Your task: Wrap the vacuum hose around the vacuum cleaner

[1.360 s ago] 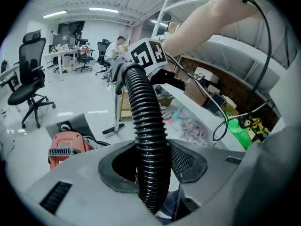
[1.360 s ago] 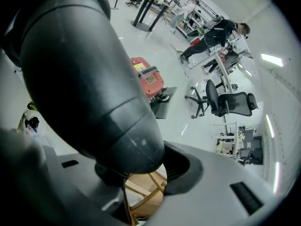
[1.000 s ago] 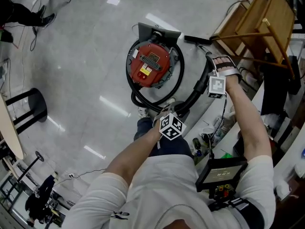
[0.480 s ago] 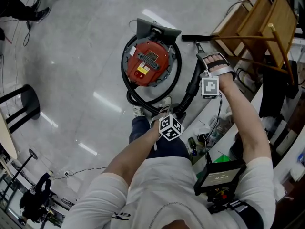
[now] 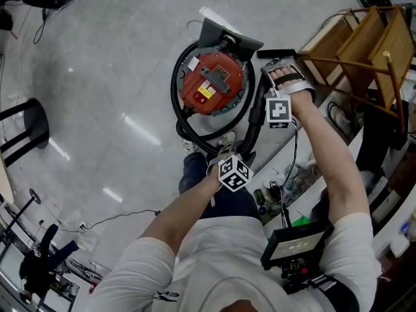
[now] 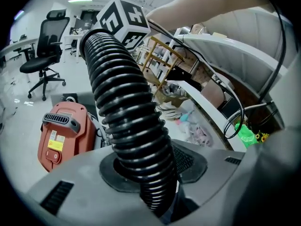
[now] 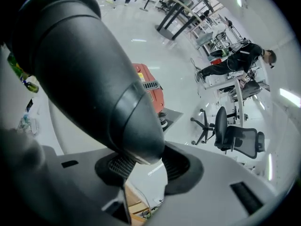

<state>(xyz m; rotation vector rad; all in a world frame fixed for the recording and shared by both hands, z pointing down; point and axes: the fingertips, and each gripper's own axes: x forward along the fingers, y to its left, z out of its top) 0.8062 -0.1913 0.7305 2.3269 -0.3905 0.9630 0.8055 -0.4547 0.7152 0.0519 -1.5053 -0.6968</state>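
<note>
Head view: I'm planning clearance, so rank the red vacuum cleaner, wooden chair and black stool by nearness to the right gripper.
1. Red vacuum cleaner, just left of the right gripper, and wooden chair, just right: too close to call.
2. Black stool, far left edge.

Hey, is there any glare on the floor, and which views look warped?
Head view: bright streaks of glare on the floor left of the vacuum cleaner. Left gripper view: fisheye bending, dark corners, the hose looming large. Right gripper view: same bending.
</note>
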